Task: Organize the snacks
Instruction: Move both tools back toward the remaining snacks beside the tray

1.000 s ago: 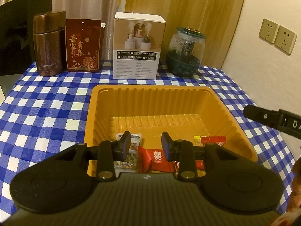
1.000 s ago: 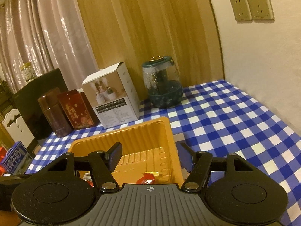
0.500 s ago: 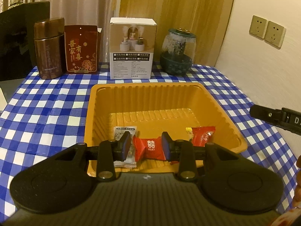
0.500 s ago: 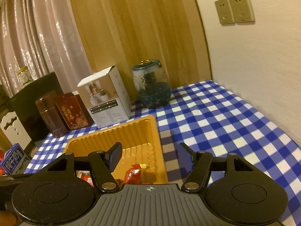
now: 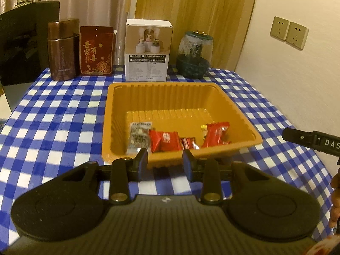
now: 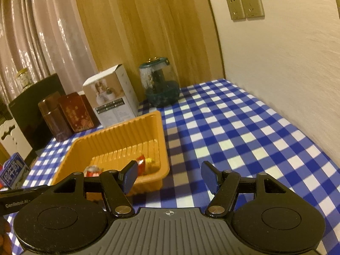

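Note:
An orange plastic tray (image 5: 231,104) sits on the blue checked tablecloth. Along its near side lie a clear-wrapped snack (image 5: 139,137), a red packet (image 5: 166,141), a small dark red candy (image 5: 189,143) and a larger red packet (image 5: 216,133). My left gripper (image 5: 165,163) hovers in front of the tray's near rim, open with a narrow gap and nothing between its pads. My right gripper (image 6: 169,176) stands open over the cloth just right of the tray (image 6: 119,136), empty; red packets (image 6: 140,163) show inside the tray. One finger of the right gripper (image 5: 310,141) pokes in at the left view's right edge.
Along the back stand a brown flask (image 5: 61,51), a red box (image 5: 96,51), a white carton (image 5: 147,50) and a glass jar (image 5: 195,55). A wall with sockets (image 5: 289,31) bounds the right side. A blue carton (image 6: 12,170) sits at far left.
Both grippers have drawn back from the tray, so it looks farther away. The snacks that were between the left fingers now lie beyond them inside the tray. Neither jaw gap changed.

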The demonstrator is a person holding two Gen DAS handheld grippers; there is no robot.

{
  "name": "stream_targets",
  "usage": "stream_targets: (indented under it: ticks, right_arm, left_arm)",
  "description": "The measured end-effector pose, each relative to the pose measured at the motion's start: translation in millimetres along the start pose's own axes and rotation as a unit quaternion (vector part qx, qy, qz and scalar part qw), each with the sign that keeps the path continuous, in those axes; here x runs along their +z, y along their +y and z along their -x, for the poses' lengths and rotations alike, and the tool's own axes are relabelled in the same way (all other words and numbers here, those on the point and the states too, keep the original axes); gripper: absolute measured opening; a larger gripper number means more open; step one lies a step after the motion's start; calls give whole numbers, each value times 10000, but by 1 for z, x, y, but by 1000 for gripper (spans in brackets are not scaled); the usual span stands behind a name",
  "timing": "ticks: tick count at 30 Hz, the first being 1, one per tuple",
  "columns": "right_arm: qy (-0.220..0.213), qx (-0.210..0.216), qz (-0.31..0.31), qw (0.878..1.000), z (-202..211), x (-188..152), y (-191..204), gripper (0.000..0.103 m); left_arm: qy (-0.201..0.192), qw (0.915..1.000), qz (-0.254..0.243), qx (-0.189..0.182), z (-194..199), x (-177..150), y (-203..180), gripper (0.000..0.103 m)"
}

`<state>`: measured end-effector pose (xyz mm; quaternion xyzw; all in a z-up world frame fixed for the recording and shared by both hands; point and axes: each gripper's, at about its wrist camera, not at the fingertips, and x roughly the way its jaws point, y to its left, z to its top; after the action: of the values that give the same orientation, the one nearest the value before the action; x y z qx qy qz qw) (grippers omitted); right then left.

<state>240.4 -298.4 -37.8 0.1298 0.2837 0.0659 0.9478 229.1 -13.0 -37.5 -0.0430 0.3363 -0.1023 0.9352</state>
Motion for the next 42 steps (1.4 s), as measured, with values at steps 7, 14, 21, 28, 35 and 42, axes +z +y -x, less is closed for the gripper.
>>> stream_targets:
  ticks: [7, 14, 21, 28, 35, 42]
  right_arm:
    - [126, -26, 13, 9999, 12, -10, 3, 66]
    - [360, -26, 219, 9991, 21, -26, 13, 66]
    - [592, -79, 127, 9981, 28, -38, 13, 66]
    - [1099, -126, 202, 9937, 28, -57, 13, 66]
    - [1263, -232, 197, 9915, 29, -66, 6, 66]
    - [1288, -228, 128, 9913, 29, -67, 4, 66]
  left_arm:
    - [41, 10000, 32, 2, 17, -16, 5, 32]
    - [181, 9998, -46, -68, 32, -37, 7, 32]
    - [324, 9993, -121, -165, 43, -56, 4, 32]
    - [480, 9980, -233, -326, 48, -69, -1, 38]
    - [669, 9942, -455, -715, 43, -78, -11, 39]
    - [966, 9862, -825, -1062, 30, -89, -27, 39]
